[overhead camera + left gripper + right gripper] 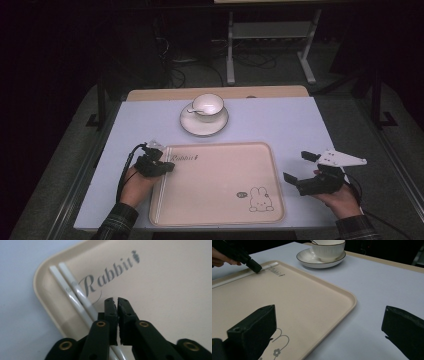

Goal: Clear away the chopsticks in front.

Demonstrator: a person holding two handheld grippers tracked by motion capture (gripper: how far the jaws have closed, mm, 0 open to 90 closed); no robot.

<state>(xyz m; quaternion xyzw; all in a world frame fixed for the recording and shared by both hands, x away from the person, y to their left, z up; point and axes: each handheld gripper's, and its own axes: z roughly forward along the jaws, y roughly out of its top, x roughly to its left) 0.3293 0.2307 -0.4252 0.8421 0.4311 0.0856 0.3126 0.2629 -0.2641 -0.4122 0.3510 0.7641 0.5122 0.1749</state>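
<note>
A beige tray point(215, 185) printed with a rabbit and the word "Rabbit" lies at the table's near middle. Two white chopsticks point(75, 292) lie side by side along its left inner edge point(159, 200). My left gripper point(170, 167) hovers low over the tray's far-left corner. Its jaws point(117, 300) are shut with only a thin slit between them, and the chopsticks run just left of and under them. My right gripper point(296, 166) stands open beside the tray's right rim, over bare table, with nothing between its jaws point(329, 308).
A white cup point(208, 105) with a spoon point(192, 110) in it stands on a saucer point(204, 125) beyond the tray, at the far middle. Bare table flanks the tray. Dark floor, cables and a stand's legs lie past the far edge.
</note>
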